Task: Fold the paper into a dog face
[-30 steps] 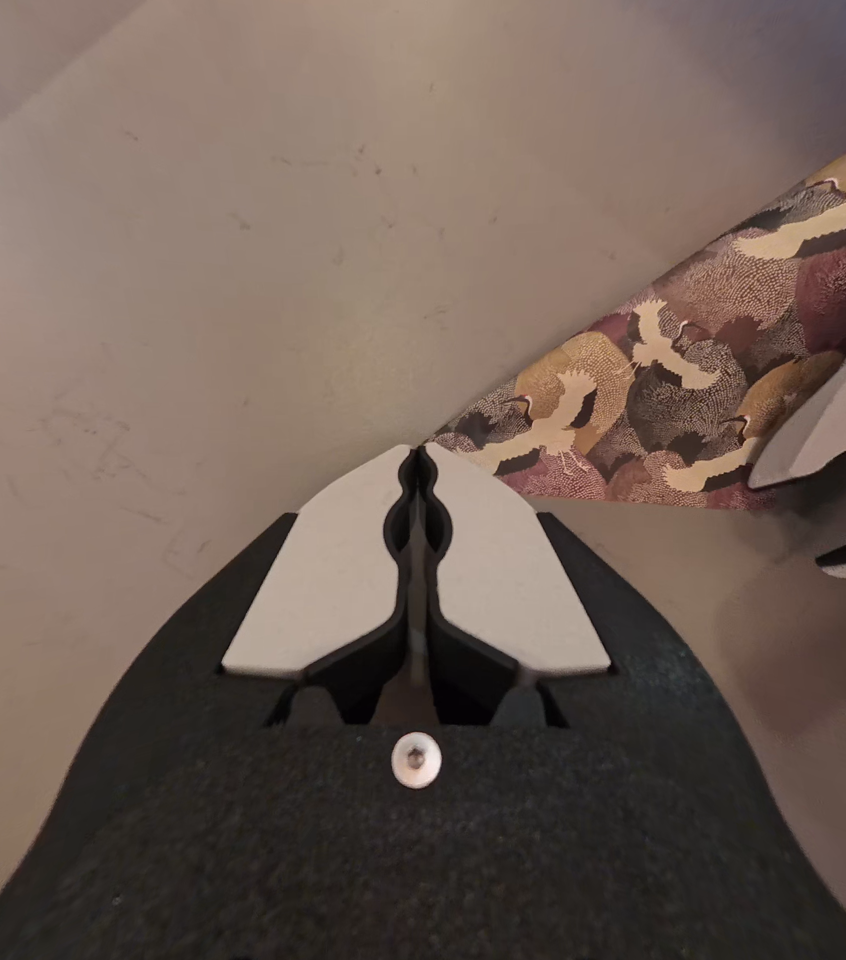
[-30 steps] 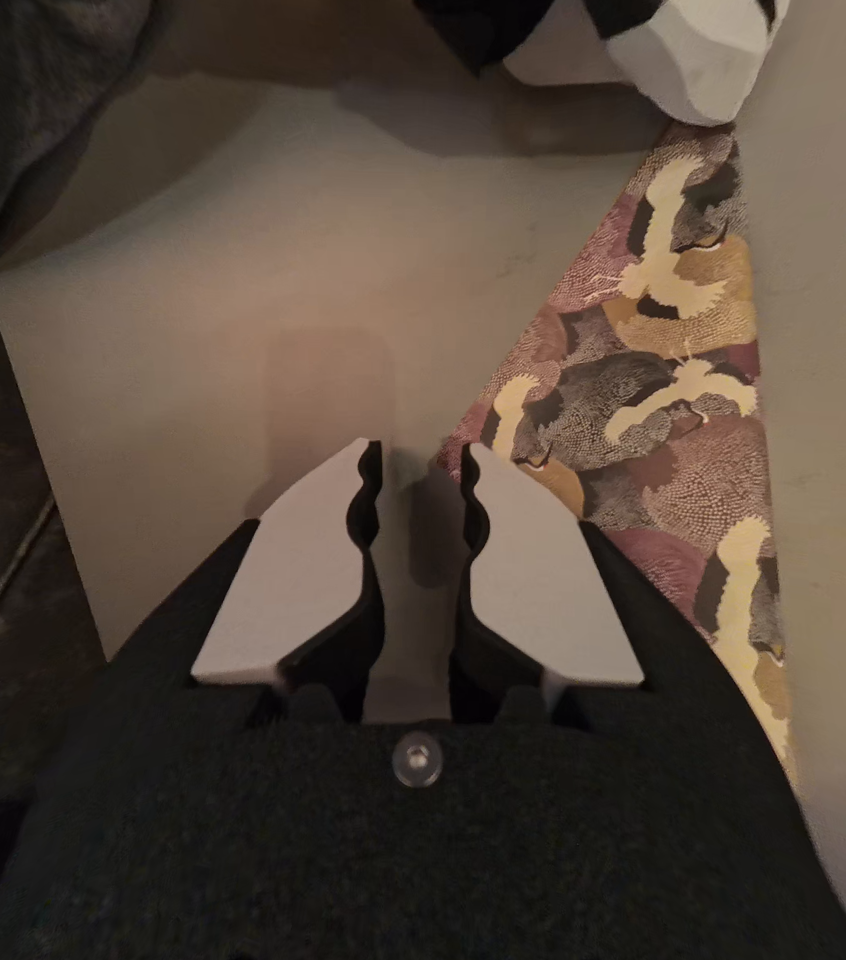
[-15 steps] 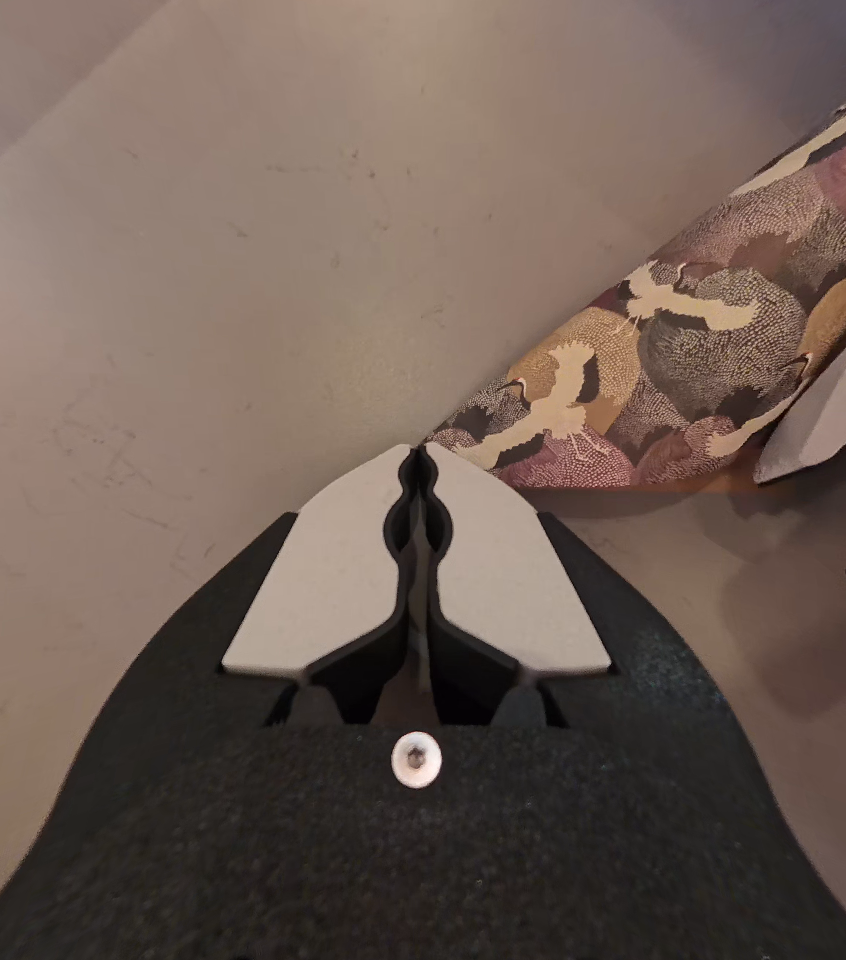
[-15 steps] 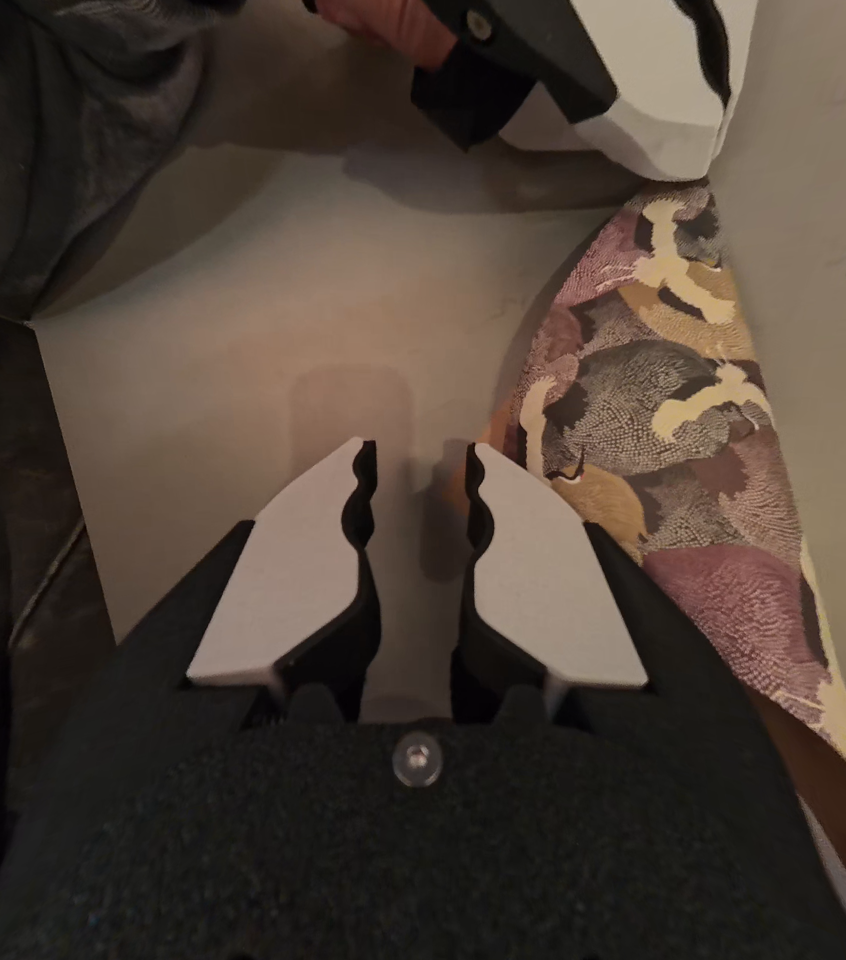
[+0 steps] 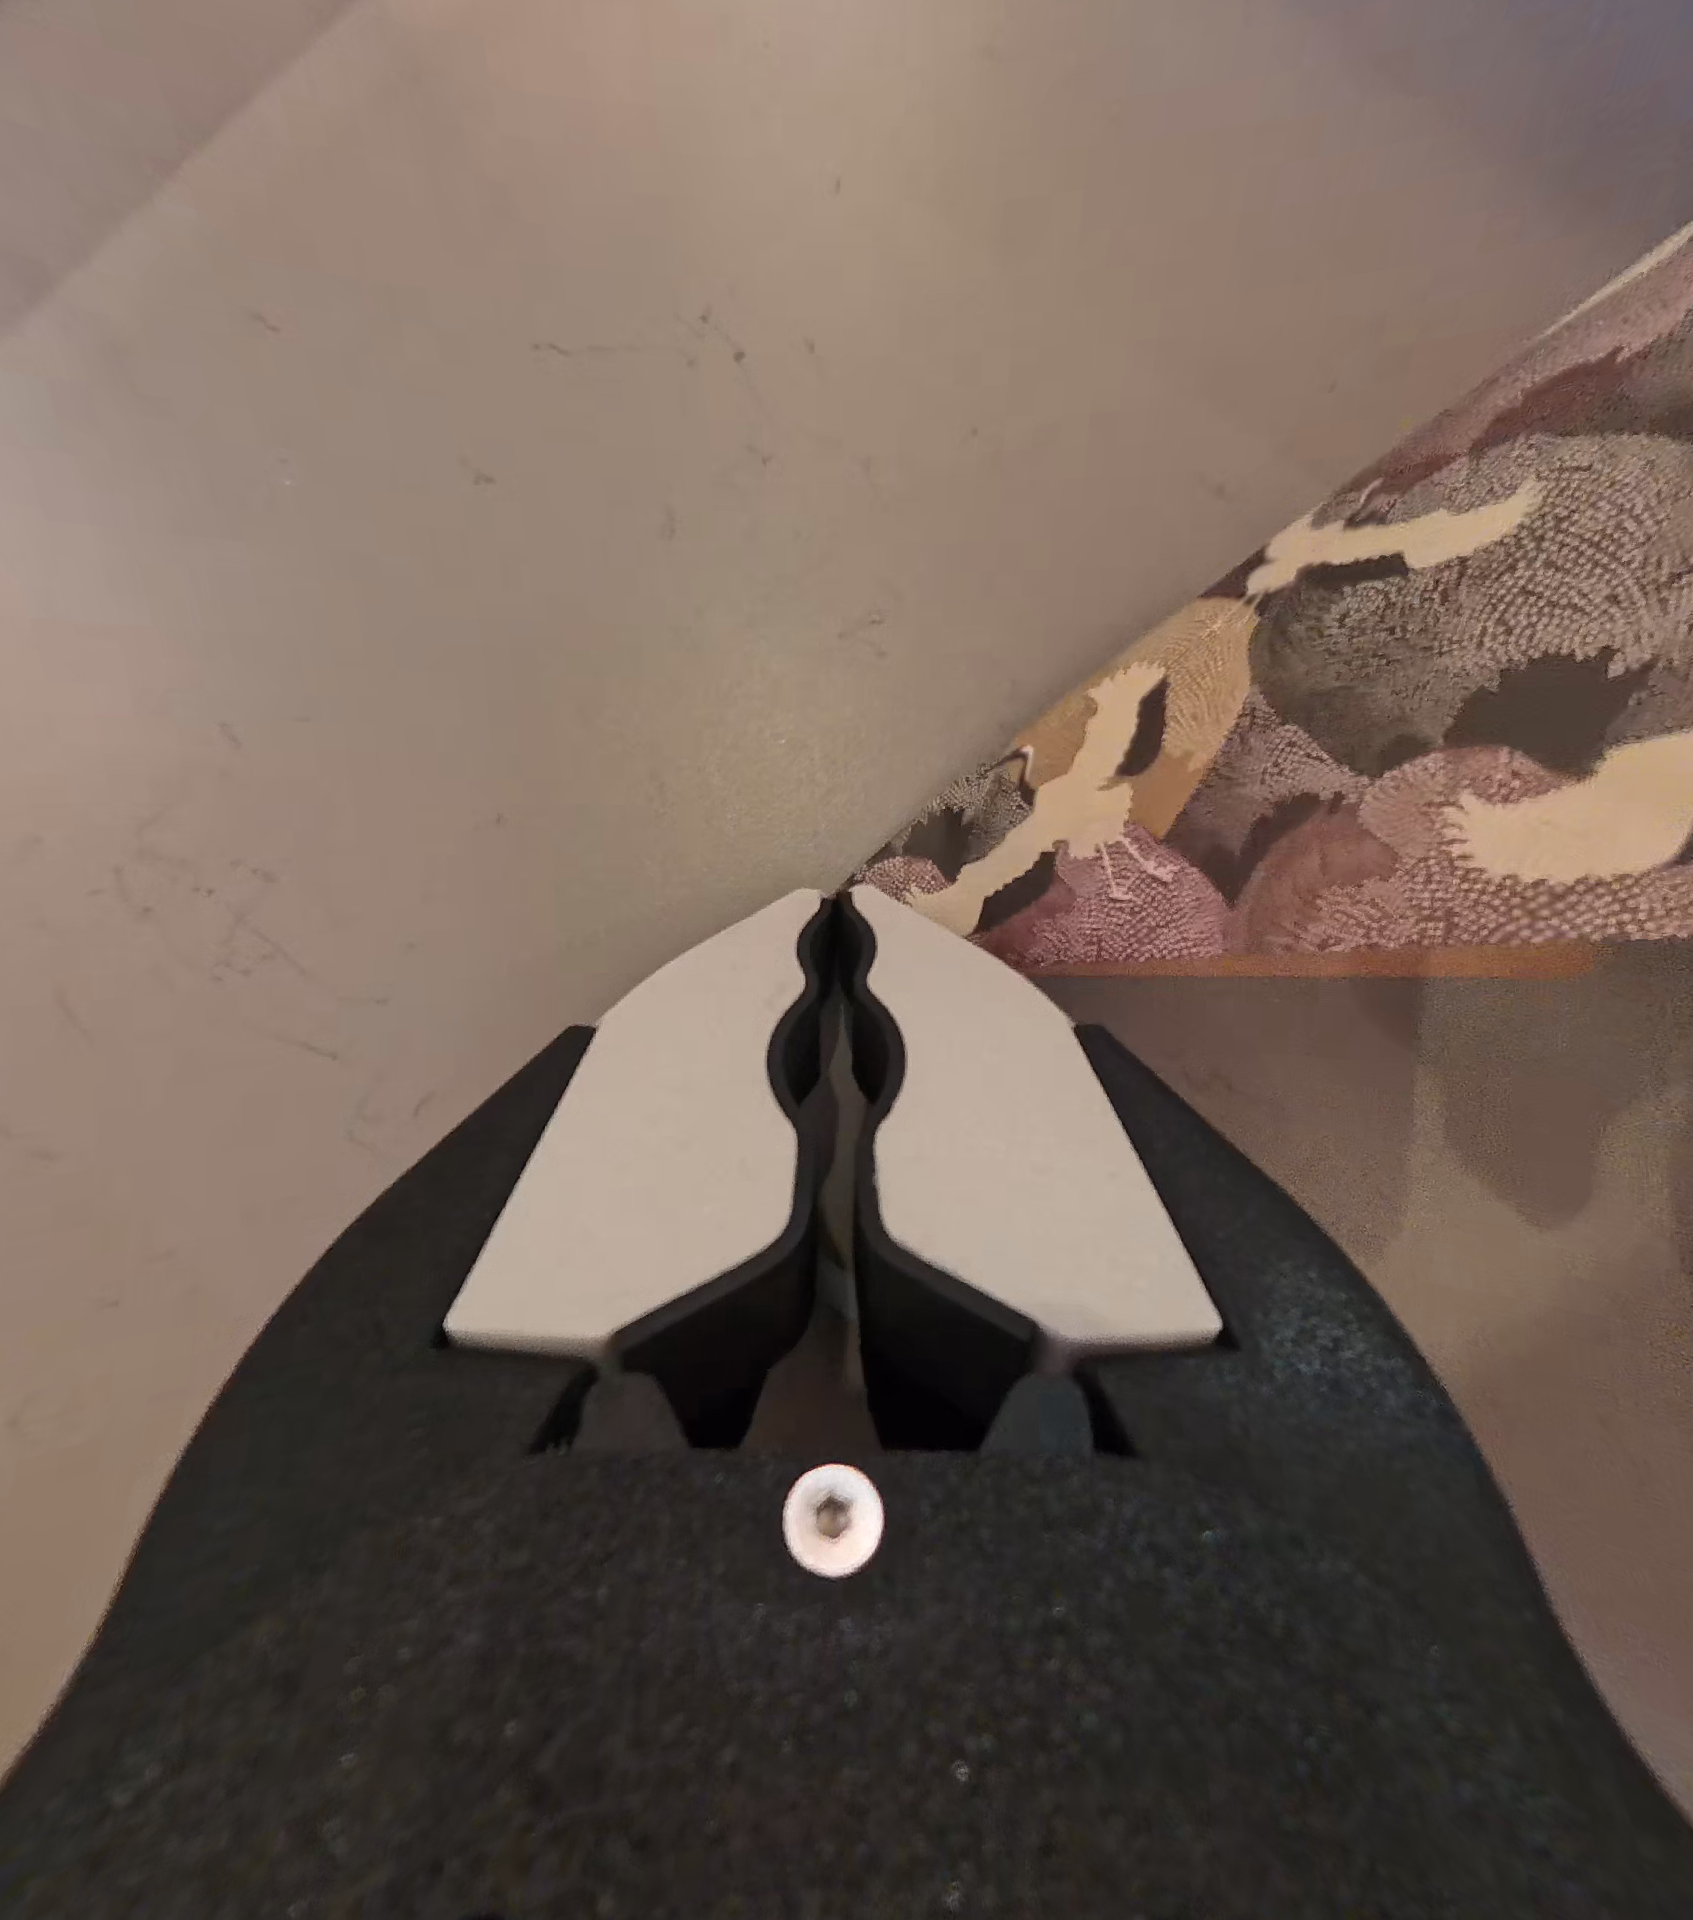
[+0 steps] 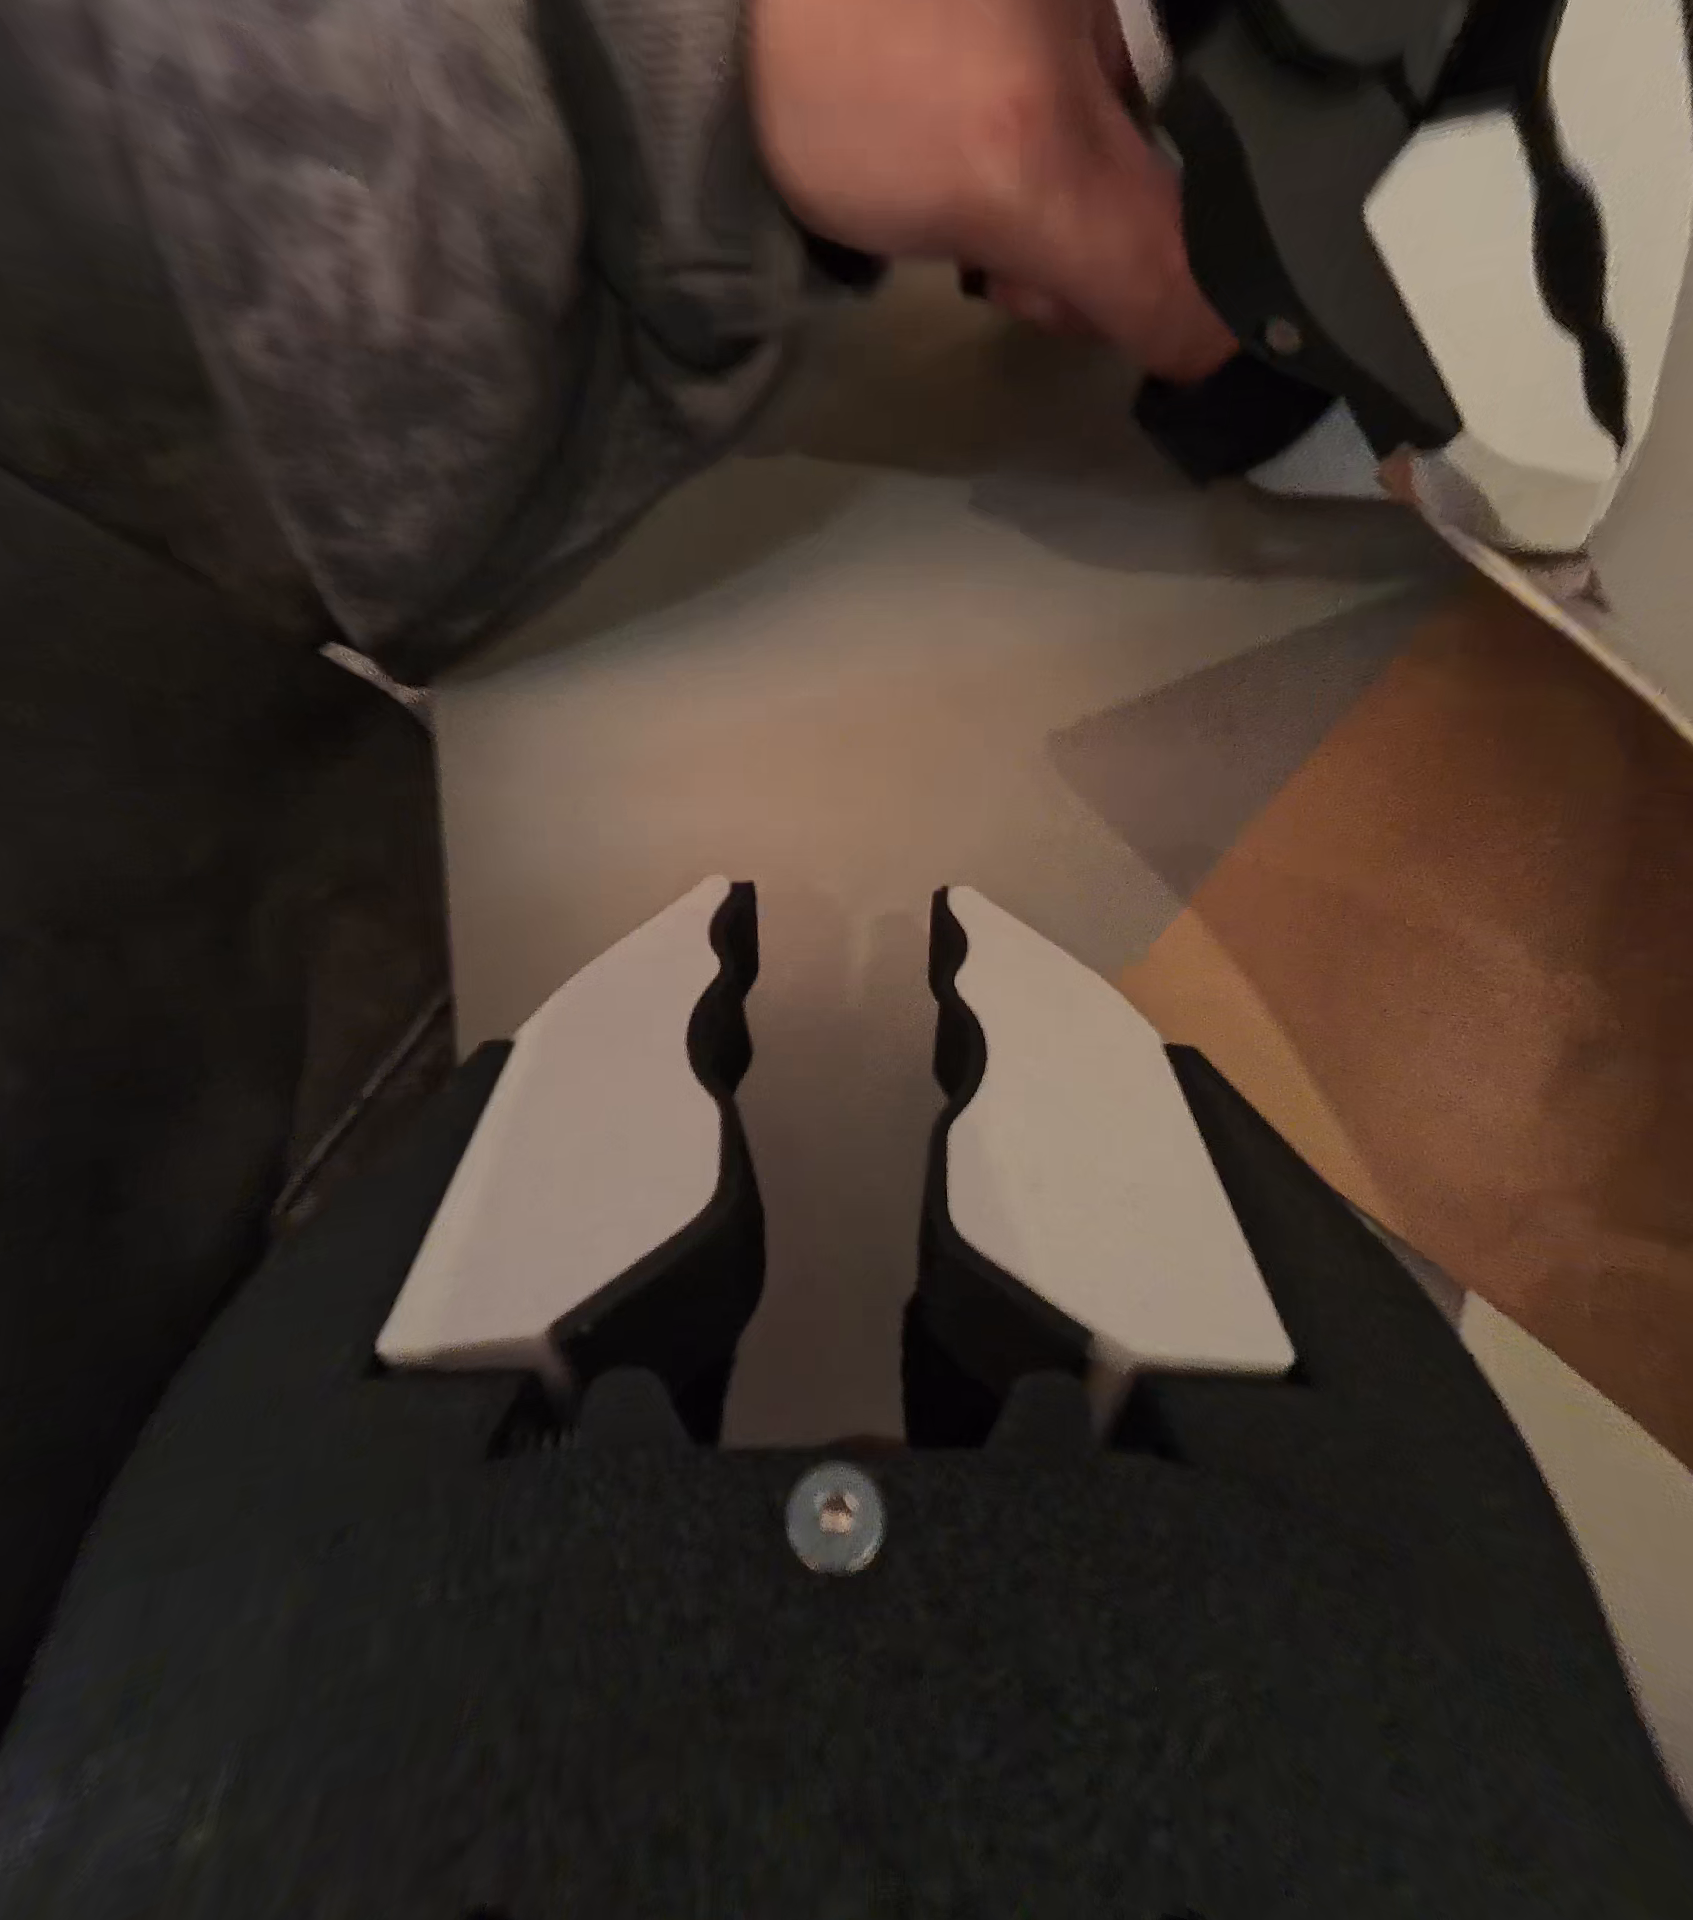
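As the paper stands now: it is lifted off the table by one corner. Its patterned side faces the left wrist view and its plain brown side faces the right one.
Left gripper: its fingers are pressed together above the table, and they seem to pinch that corner.
Right gripper: its fingers are spread with nothing between them. It is low over the table, just beside the hanging sheet.
Step in hand: probably you are turning or carrying the sheet over for the next fold.
How to do it well: keep the pinch firm but small, and move slowly so the thin corner does not tear or slip.
Next: lay the sheet flat on the table, then use the free gripper to steady it.
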`<action>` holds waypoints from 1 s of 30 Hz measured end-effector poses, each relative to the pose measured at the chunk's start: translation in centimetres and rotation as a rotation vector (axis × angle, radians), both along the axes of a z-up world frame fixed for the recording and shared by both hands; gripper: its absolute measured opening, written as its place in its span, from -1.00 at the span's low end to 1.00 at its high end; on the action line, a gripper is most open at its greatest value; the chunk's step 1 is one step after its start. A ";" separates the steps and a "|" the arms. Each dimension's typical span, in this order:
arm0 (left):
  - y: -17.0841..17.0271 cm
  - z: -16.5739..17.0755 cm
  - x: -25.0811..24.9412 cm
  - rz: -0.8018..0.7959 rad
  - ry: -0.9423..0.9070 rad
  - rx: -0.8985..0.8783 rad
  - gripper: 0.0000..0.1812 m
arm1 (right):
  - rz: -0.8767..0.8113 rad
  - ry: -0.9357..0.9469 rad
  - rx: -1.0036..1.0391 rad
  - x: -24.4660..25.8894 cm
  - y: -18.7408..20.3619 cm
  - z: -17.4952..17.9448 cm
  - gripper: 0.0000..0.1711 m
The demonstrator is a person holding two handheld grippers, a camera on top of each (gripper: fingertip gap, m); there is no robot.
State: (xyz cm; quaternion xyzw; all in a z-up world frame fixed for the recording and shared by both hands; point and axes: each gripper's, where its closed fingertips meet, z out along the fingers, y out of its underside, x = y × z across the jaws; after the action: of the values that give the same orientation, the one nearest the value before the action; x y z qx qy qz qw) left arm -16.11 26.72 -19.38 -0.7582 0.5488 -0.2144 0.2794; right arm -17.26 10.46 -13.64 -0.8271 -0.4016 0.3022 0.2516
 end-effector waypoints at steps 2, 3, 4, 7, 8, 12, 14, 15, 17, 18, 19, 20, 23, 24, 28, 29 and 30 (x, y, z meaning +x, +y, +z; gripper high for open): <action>0.0 0.0 0.0 -0.002 -0.004 0.000 -1.00 | 0.009 0.023 0.051 0.4 -0.4 2.1 -0.65; 0.0 0.0 0.0 -0.004 -0.005 0.003 -1.00 | 0.005 0.020 0.093 0.9 -0.2 3.3 -0.66; 0.0 0.0 0.0 -0.006 -0.005 0.007 -1.00 | -0.007 0.009 0.146 1.6 0.4 4.7 -0.67; 0.0 0.0 0.0 -0.013 -0.009 0.026 -1.00 | -0.099 -0.059 0.339 4.6 4.5 9.9 -0.72; 0.0 0.0 0.0 -0.015 -0.009 0.031 -1.00 | -0.154 -0.094 0.402 5.8 6.6 11.5 -0.76; 0.0 0.0 0.0 -0.018 -0.005 0.045 -1.00 | -0.080 -0.307 0.354 7.9 13.6 9.1 -0.79; 0.0 0.0 0.0 -0.017 -0.002 0.050 -1.00 | 0.035 -0.269 0.220 6.5 15.7 4.4 -0.93; 0.0 0.0 0.0 -0.017 -0.002 0.051 -1.00 | 0.094 -0.193 0.129 5.2 15.6 2.3 -1.00; 0.0 0.0 0.0 -0.016 -0.006 0.050 -1.00 | 0.156 -0.110 0.078 3.4 15.5 -0.4 -1.00; 0.0 0.0 0.0 -0.015 -0.012 0.046 -1.00 | 0.177 -0.107 0.095 3.0 15.4 -1.2 -1.00; 0.0 0.0 0.0 -0.013 -0.019 0.039 -1.00 | 0.193 -0.105 0.109 2.7 15.3 -1.7 -1.00; 0.0 0.0 0.0 -0.011 -0.027 0.030 -1.00 | 0.201 -0.104 0.120 2.4 15.2 -2.1 -1.00; 0.0 0.0 0.0 -0.011 -0.038 0.008 -1.00 | 0.223 -0.161 0.162 1.9 15.5 -3.7 -1.00; 0.0 0.0 0.0 -0.012 -0.037 0.008 -1.00 | 0.225 -0.182 0.179 1.8 15.7 -4.0 -1.00; 0.0 0.0 0.0 -0.012 -0.033 0.016 -1.00 | 0.248 -0.245 0.211 1.4 15.8 -5.0 -1.00; 0.0 0.0 0.0 -0.011 -0.033 0.016 -1.00 | 0.253 -0.263 0.213 1.4 15.8 -5.2 -1.00; 0.0 0.0 0.0 -0.011 -0.033 0.014 -1.00 | 0.256 -0.282 0.219 1.4 15.9 -5.4 -1.00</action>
State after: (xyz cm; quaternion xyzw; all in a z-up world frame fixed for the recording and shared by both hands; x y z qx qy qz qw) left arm -16.10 26.72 -19.36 -0.7496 0.5497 -0.2246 0.2925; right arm -15.87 26.35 -19.07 -0.7712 -0.5649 0.1676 0.2410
